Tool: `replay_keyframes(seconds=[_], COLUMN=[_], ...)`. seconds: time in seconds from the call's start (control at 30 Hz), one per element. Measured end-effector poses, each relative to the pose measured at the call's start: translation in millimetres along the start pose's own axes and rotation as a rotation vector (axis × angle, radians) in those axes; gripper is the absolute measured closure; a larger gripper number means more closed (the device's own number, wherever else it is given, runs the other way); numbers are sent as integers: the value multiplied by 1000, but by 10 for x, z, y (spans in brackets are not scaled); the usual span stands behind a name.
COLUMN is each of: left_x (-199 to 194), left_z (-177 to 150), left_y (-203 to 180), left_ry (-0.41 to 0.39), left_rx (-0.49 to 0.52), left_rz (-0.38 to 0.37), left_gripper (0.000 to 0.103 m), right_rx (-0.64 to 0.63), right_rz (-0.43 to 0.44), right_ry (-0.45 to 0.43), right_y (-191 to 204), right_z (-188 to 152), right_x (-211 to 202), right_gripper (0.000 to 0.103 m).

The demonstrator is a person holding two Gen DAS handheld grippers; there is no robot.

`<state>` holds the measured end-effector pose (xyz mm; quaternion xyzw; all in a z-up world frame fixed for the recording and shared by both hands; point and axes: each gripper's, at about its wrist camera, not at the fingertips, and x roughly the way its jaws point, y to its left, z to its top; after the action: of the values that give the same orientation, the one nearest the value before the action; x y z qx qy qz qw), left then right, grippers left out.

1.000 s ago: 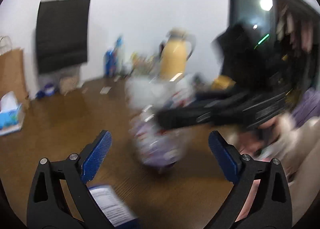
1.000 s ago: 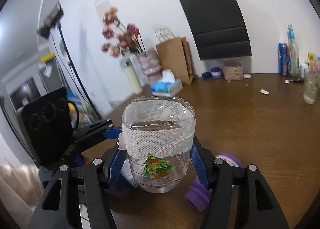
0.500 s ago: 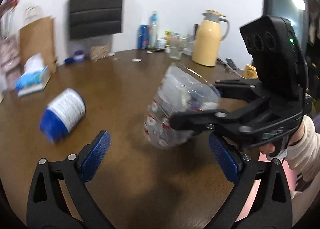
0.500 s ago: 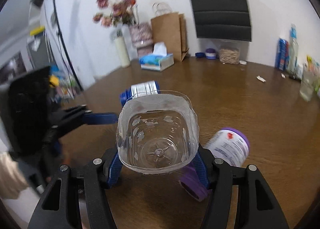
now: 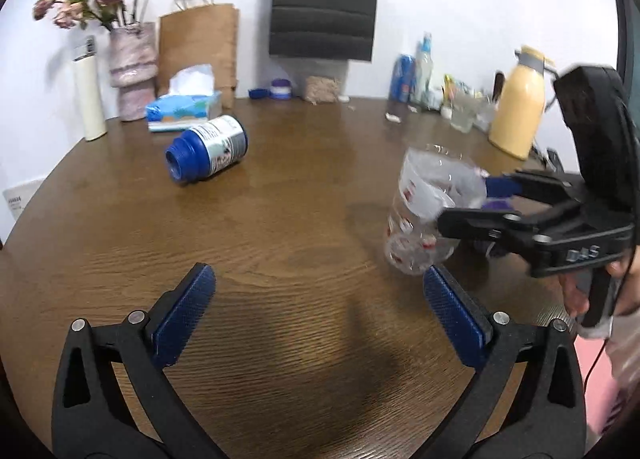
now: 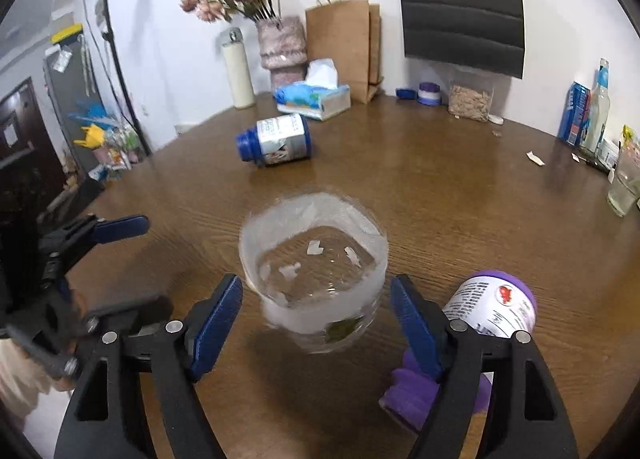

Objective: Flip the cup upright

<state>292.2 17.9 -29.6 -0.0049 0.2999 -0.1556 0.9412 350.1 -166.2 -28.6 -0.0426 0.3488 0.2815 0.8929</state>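
Note:
The clear plastic cup (image 6: 314, 271), wrapped in a white band with stickers, stands mouth up on the brown table, slightly blurred. My right gripper (image 6: 316, 319) is open, its blue pads (image 6: 214, 323) on either side of the cup with gaps to its wall. In the left wrist view the cup (image 5: 430, 215) sits at the right with the right gripper (image 5: 492, 199) around it. My left gripper (image 5: 318, 315) is open and empty over bare table, left of the cup.
A blue-capped bottle (image 6: 276, 139) lies on its side mid-table. A purple-capped bottle (image 6: 492, 311) lies by my right finger. A tissue box (image 6: 316, 97), vase, paper bags, drinking glass (image 6: 624, 183) and yellow jug (image 5: 516, 115) line the far edge.
The right gripper, shut on the tilted cup earlier, has brought it down upright on the table and opened. The left gripper swung away to the left.

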Motion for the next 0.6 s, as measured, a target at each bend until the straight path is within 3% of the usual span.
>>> replay_keyframes(seconds=[0.17, 0.3, 0.33, 0.6], left_x=[-286, -586, -659, -777], left_z=[98, 146, 148, 150], left_y=[49, 157, 163, 88], left_ry=[-114, -213, -229, -272], left_rx=[-38, -99, -108, -77], left_rz=[127, 249, 260, 271], left_gripper=[0, 0, 0, 0], right_rx=[45, 102, 111, 145], right_rz=[-1, -106, -133, -145], right_ry=[-65, -151, -167, -217], right_y=[-35, -195, -227, -257], right_z=[2, -71, -92, -171], right_x=[-431, -939, -1030, -1318], right_gripper=[22, 19, 14, 14])
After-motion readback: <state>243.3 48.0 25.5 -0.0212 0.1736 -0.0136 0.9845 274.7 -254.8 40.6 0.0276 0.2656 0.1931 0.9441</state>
